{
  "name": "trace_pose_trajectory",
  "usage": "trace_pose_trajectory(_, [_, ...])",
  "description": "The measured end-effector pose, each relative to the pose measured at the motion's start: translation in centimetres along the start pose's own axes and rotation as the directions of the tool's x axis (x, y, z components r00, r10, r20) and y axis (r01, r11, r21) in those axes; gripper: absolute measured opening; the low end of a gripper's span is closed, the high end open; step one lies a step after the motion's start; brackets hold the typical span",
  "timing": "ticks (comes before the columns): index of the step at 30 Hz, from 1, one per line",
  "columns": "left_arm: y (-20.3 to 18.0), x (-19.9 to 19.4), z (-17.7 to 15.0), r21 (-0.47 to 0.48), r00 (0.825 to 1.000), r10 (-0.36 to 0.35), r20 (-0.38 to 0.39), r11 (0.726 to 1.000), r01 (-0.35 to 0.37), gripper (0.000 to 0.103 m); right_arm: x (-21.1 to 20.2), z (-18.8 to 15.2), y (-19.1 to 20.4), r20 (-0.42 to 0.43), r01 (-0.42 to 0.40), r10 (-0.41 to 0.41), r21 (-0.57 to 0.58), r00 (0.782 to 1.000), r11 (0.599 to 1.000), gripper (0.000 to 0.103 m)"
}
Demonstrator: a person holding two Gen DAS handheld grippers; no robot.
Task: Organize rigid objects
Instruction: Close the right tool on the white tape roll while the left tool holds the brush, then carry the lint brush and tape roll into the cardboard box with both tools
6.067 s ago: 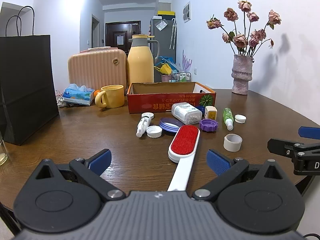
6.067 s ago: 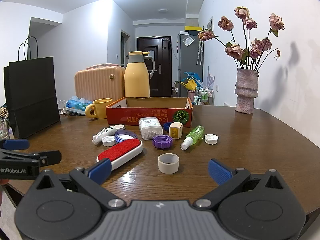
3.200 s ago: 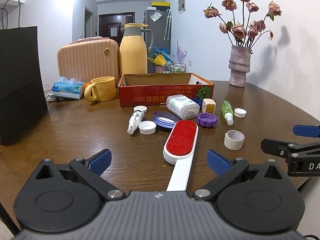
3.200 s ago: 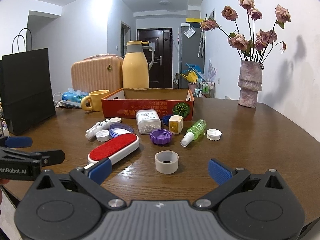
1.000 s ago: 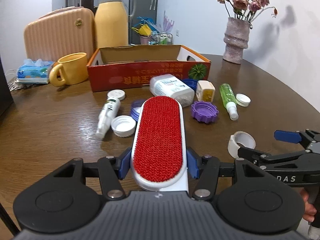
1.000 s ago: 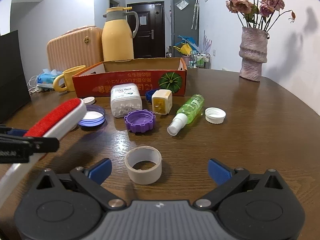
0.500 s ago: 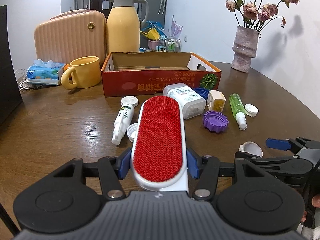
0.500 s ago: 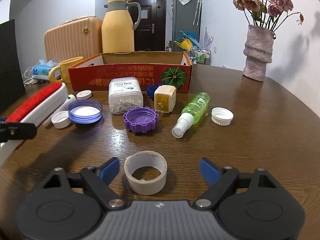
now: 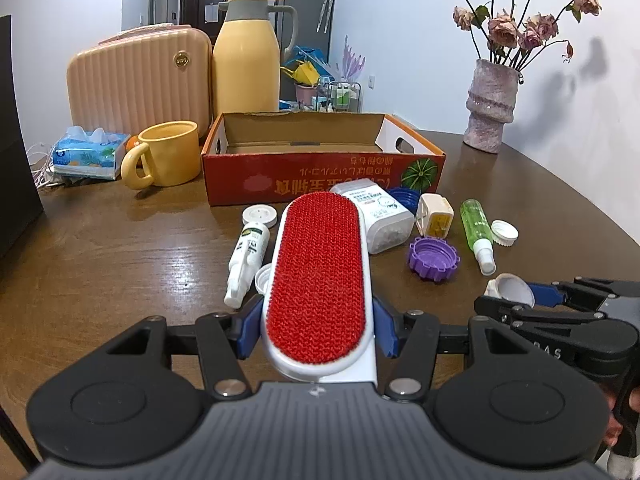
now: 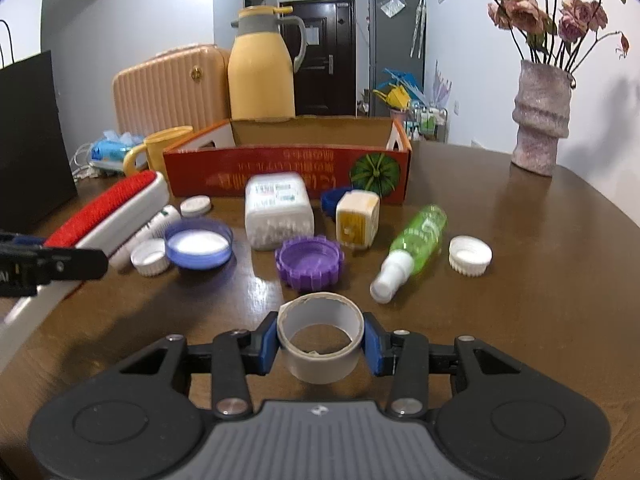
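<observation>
Nearest me, my left gripper (image 9: 318,330) is pinched on the lint brush (image 9: 320,272), red pad up, where six seconds back it sat spread with the brush flat on the table (image 9: 100,256). My right gripper (image 10: 320,346) changed only in the last half second: its blue pads, spread either side of the tape roll (image 10: 320,342), have now closed onto it. So I judge both pickups made and the carry to the cardboard box (image 9: 320,168) comes next.

The brush looks clear of the wood; whether the roll has lifted I cannot tell, since that view is slightly blurred.

Just beyond the roll lie the purple cap (image 10: 310,262), the green spray bottle (image 10: 416,246) and a white cap (image 10: 470,256), so I would go up before going forward. The white pill jar (image 10: 278,210) and the yellow cube (image 10: 356,218) stand just before the box's near wall, which I must clear. Inside, the box looks open and bare. The right table edge curves away, well apart from my path.
</observation>
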State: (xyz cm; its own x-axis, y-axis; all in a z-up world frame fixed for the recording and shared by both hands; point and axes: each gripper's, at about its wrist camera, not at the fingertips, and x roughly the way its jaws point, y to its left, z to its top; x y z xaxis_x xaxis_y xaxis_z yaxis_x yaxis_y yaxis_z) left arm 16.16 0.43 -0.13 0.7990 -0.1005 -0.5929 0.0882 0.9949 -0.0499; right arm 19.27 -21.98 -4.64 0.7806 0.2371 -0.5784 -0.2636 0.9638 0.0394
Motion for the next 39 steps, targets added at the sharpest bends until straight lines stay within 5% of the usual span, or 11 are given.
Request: trace_pose_trajectory(39, [0.3,3.9,10.2,-0.015,0.992,0.042,0.117,0.999,-0.041,0.057,2.9,13.1,0.5,0.207,-0.051,0.062,-0.057,0.976,0.997,0.042])
